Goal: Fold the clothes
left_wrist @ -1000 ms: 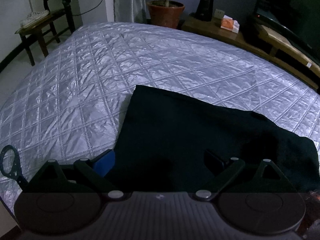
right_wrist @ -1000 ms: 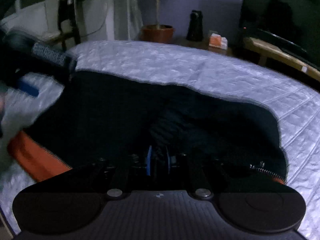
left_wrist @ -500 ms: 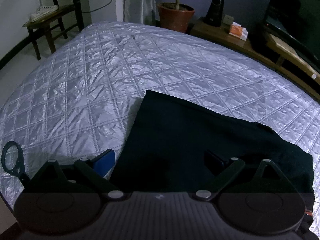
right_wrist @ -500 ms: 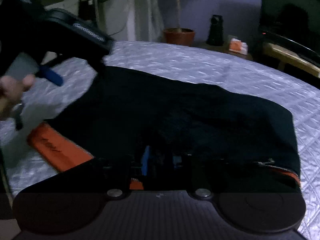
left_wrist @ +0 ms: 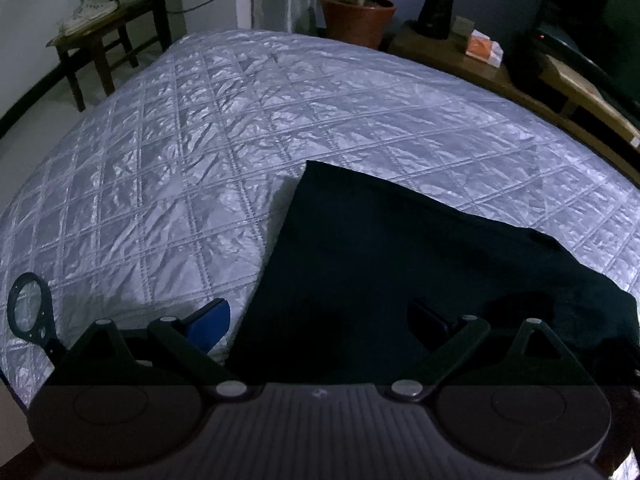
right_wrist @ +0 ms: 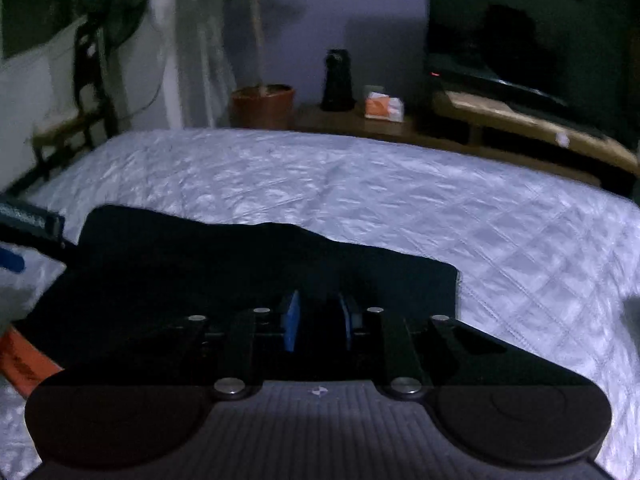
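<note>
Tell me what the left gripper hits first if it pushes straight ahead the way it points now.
Most likely the black garment: the left gripper is open and angled down over its left edge, the quilted bedspread beneath. Depth is uncertain.

We see a dim, bluish room; the quilted silver bedspread (left_wrist: pixel 200 168) glints faintly, the folded black garment (left_wrist: pixel 400 264) swallows detail. Fisheye bends edges, and the right wrist view is motion-blurred.

bedspread (left_wrist: pixel 240 152): silvery white, quilted diamond grid | garment (left_wrist: pixel 400 272): black, orange trim (right_wrist: pixel 20 360) at one edge | finger pads (right_wrist: pixel 291 322): blue | plant pot (left_wrist: pixel 356 16): terracotta brown | box (right_wrist: pixel 383 106): orange and white
</note>
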The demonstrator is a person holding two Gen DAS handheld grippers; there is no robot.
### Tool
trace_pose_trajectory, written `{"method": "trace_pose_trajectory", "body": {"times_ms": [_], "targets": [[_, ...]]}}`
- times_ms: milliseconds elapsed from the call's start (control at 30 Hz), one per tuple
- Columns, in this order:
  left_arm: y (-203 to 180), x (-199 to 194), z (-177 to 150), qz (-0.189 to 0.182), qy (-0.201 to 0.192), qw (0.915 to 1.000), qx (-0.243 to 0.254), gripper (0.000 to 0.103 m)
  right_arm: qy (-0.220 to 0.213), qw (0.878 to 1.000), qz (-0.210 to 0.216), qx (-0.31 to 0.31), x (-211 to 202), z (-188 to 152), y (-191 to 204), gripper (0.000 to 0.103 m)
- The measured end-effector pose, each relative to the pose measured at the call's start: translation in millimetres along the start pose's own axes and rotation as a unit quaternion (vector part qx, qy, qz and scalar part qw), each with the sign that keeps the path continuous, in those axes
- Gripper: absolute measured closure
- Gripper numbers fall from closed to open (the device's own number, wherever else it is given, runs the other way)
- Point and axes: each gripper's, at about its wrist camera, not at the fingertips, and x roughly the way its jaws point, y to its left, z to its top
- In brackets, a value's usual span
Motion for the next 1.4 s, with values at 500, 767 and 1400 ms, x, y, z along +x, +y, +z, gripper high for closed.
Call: {"method": "trace_pose_trajectory", "body": {"times_ms": [500,767,1400], "targets": [[11,0,5,-0.003,0.002,0.9997,-0.023,0.008,-0.002,0.959,0.022,-0.284,-27,-34,61,0.054],[12,0,5,-0.011,0.007,0.9996,-0.027,0.008,-0.006,0.915,0.010,-0.403,-13,-36,97,0.051],[3,4,1,-0.015,0.018,0.9996,-0.016,0.008,-0.095,0.976,0.042,-0.190,-80,-5,48,0.084]]}}
